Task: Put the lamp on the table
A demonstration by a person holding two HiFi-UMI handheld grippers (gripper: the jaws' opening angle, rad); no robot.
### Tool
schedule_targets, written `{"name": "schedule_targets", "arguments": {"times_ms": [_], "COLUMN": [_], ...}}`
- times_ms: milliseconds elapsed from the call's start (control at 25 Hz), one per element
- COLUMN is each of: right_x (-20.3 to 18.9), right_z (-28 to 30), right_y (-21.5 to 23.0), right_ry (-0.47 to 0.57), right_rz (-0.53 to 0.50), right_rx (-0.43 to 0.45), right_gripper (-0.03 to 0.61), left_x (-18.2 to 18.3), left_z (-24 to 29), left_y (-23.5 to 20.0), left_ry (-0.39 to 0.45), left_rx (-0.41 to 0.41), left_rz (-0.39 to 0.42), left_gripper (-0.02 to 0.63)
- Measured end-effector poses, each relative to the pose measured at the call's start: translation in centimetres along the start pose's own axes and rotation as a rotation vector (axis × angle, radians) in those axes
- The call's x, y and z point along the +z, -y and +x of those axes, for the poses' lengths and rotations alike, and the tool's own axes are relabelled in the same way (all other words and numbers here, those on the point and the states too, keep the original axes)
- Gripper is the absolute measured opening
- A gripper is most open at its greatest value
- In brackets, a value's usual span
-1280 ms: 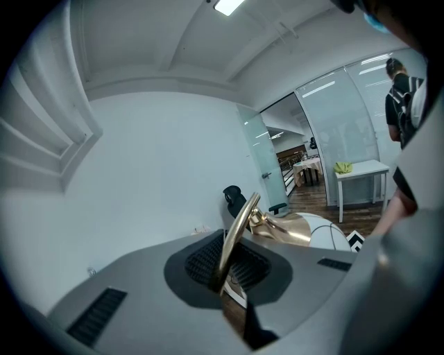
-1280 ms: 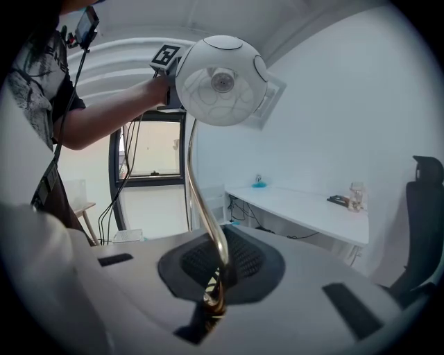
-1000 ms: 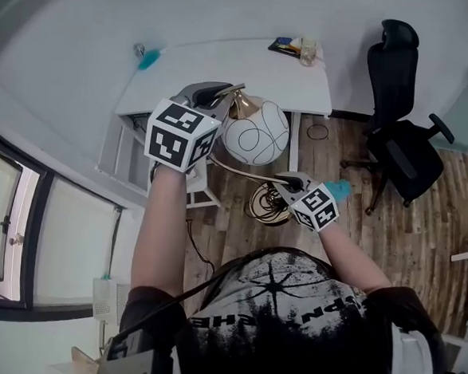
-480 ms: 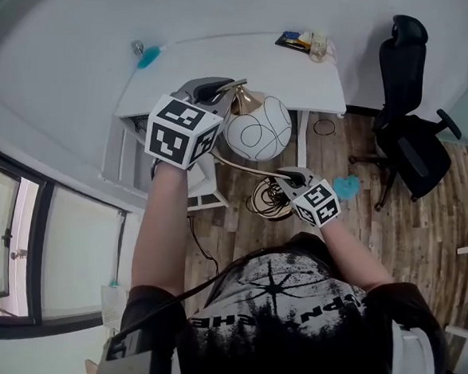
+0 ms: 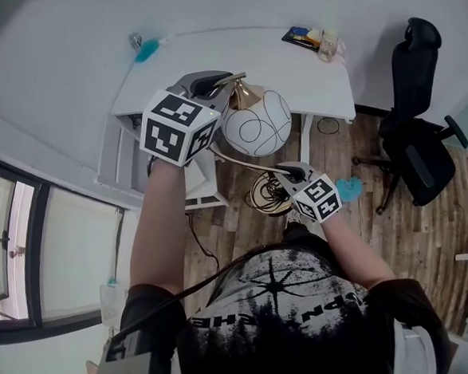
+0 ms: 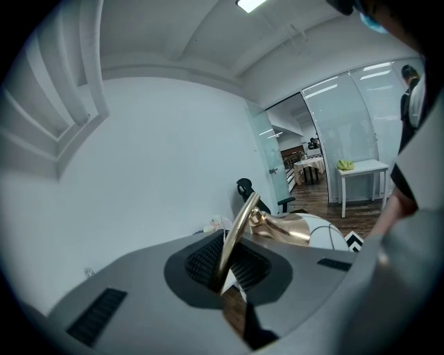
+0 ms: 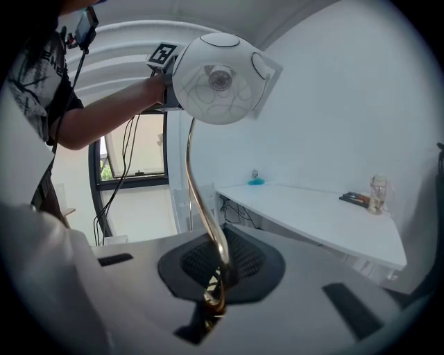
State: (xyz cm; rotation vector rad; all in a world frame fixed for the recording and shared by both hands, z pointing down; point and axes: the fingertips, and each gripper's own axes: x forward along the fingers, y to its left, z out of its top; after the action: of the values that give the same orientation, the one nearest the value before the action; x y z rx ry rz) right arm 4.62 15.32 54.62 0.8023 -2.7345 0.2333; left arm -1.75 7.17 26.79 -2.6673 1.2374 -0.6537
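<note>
- The lamp (image 5: 257,124) is in the middle of the head view, up in the air between the two grippers. It's in front of the table (image 5: 251,59), not on it yet.
- Left gripper (image 5: 222,84) is upper middle-left, with its jaws pinched tight on the thin gold stem (image 6: 239,222), right by the gold neck under the shade. In the left gripper view the stem pokes up out of the closed jaws.
- Right gripper (image 5: 293,173) sits lower, just right of centre, with its jaws clamped narrow on the lower part of the same stem. In its own view the stem curves up from the jaws to the shade (image 7: 218,80) at the top.
- The shade is a white globe with black squiggly lines, and in the head view it overlaps the table's near edge.
- Gold loops (image 5: 267,199) at the lamp's bottom show just left of the right gripper, over the wood floor (image 5: 422,235). Can't tell if they touch it.
- The table is white and runs across the top of the frame, with a bottle (image 5: 330,43) at its right end and a teal thing (image 5: 148,50) at its left.
- Black chair (image 5: 417,139) is at the upper right, well apart from the lamp.
</note>
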Motion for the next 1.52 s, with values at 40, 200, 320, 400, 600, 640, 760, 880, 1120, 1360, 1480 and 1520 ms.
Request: {"name": "schedule_targets", "arguments": {"times_ms": [40, 200, 320, 400, 600, 640, 760, 880, 1120, 1360, 1480, 1520], "right_x": [0.2, 0.9, 1.7, 2.4, 3.8, 4.0, 4.6, 5.3, 6.4, 7.2, 7.5, 7.6], "right_z": [0.5, 2.8, 4.2, 5.2, 6.8, 7.0, 7.9, 9.3, 11.7, 14.4, 15.7, 16.2], "right_y": [0.7, 3.5, 6.0, 8.2, 12.4, 12.7, 14.4, 17.3, 21.8, 24.8, 25.6, 25.9], "right_ry": [0.001, 0.003, 0.001, -0.003, -0.010, -0.010, -0.010, -0.013, -0.021, -0.021, -0.022, -0.022], "right_rz": [0.000, 0.001, 0.000, 0.002, 0.003, 0.001, -0.003, -0.010, -0.033, -0.050, -0.051, -0.052], "right_rx": [0.003, 0.017, 0.023, 0.026, 0.035, 0.038, 0.052, 0.073, 0.102, 0.153, 0.180, 0.189], "right_gripper": [0.017, 0.017, 0.017, 0.017, 0.017, 0.017, 0.017, 0.017, 0.017, 0.017, 0.017, 0.017], "left_x": [0.0, -0.2, 0.2, 0.6, 1.5, 1.6, 2.0, 2.4, 2.4, 1.9, 1.5, 1.4], "left_z": [0.6, 3.2, 5.4, 7.3, 10.7, 10.8, 12.1, 14.5, 17.7, 20.0, 20.8, 21.0], "left_y": [-0.6, -3.1, -5.1, -6.6, -9.5, -9.6, -10.8, -12.6, -15.8, -18.8, -20.1, -20.5], "left_ry": [-0.002, -0.012, -0.014, -0.017, -0.020, -0.018, -0.017, -0.017, -0.020, -0.042, -0.057, -0.060], "left_rx": [0.001, 0.004, 0.013, 0.017, 0.024, 0.028, 0.037, 0.056, 0.102, 0.153, 0.172, 0.181], "left_rz": [0.000, -0.004, -0.004, -0.009, -0.018, -0.016, -0.010, -0.012, -0.031, -0.049, -0.058, -0.059], "left_gripper": [0.018, 0.018, 0.018, 0.018, 0.018, 0.018, 0.018, 0.018, 0.018, 0.018, 0.018, 0.018]}}
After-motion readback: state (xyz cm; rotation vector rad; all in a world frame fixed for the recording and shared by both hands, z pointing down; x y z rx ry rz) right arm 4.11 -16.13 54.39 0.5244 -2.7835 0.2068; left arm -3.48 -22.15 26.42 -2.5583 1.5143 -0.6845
